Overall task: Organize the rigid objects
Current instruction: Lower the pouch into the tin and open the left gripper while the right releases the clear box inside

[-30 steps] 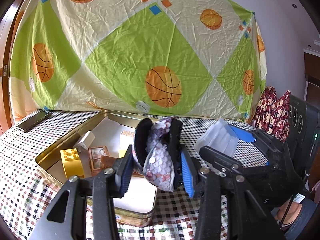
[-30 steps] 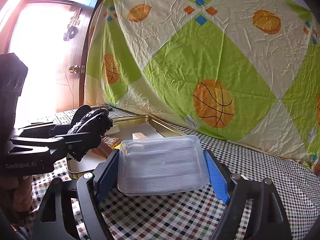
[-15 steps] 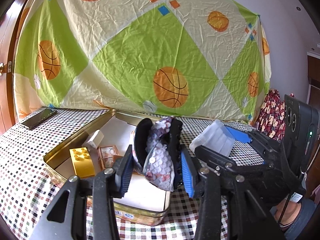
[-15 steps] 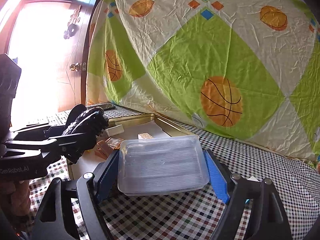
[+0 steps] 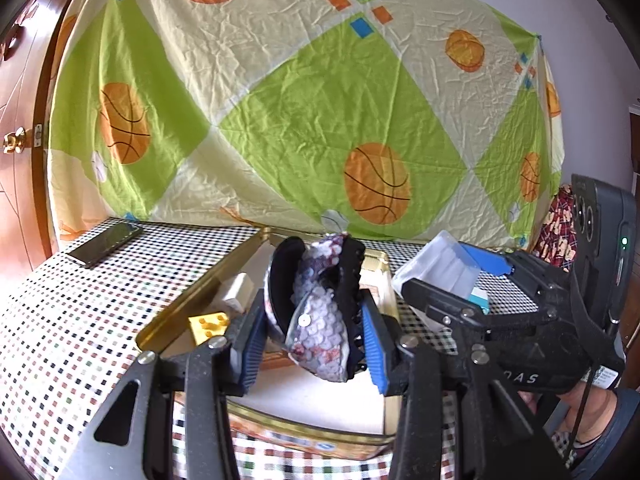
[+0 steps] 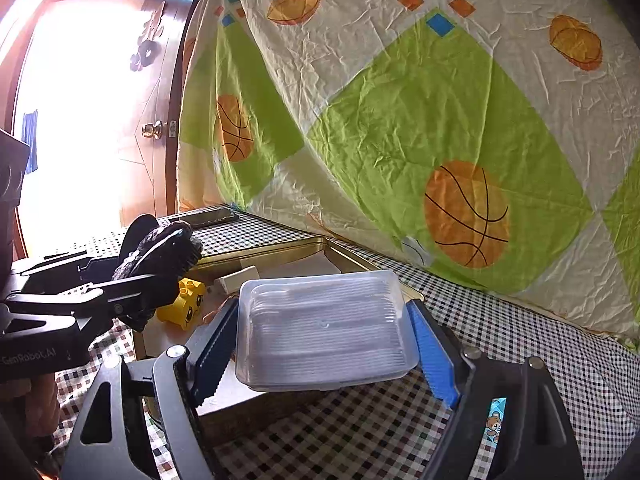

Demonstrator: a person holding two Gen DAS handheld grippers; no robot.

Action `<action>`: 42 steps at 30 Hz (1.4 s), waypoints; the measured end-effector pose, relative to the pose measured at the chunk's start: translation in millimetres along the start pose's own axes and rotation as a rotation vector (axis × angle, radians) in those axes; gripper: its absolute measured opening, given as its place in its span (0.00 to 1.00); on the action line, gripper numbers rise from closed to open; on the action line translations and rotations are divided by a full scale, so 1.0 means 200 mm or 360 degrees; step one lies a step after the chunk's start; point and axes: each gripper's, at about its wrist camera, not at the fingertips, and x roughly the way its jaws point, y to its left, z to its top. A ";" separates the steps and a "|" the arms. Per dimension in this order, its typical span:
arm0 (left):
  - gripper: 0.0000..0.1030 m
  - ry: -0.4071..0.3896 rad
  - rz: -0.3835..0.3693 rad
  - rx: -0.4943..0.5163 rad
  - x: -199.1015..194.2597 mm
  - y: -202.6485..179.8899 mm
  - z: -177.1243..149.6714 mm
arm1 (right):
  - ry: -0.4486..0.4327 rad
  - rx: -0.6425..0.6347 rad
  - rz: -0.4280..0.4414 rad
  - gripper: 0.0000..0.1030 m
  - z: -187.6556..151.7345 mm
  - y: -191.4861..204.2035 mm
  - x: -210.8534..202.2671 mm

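**Now over the tin with both loads**

Closer to the gold tin than a second ago, with both cameras pushed forward across the checkered desk: near rim lower in the left view, more of the tin's white floor on show, phone at the far corner nearer too. Draped behind, unchanged, the basketball-print sheet.

Carried in from the right, a clear plastic box, clamped across its width by the right hand-held gripper, blue pads pressed to both side walls; now overhanging the tin's near right corner rather than the desk. Probably next in line for setting down inside.

Held above the tin's open middle, a sequined hair clip with black toothed edges, pinched upright in the left hand-held gripper, jaws narrowed onto its sides. Not yet touching the tin floor, judging from the gap below it.

Already lying inside: a yellow toy brick, a small white block, and something small and brown, partly hidden. Room apparently left on the near side; release of the clip looks like the step in hand.
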 end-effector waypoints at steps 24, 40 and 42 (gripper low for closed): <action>0.61 0.0190 0.0252 0.0052 0.26 0.23 0.06 | 0.0248 0.0117 0.0108 0.81 0.07 0.09 0.35; 0.83 0.0156 -0.0003 0.0167 0.19 -0.28 0.08 | 0.0226 0.0241 -0.0321 0.82 -0.16 -0.55 -0.04; 0.87 0.0185 -0.0060 0.0207 0.23 -0.41 0.07 | 0.0241 0.0332 -0.0427 0.82 -0.20 -0.68 -0.08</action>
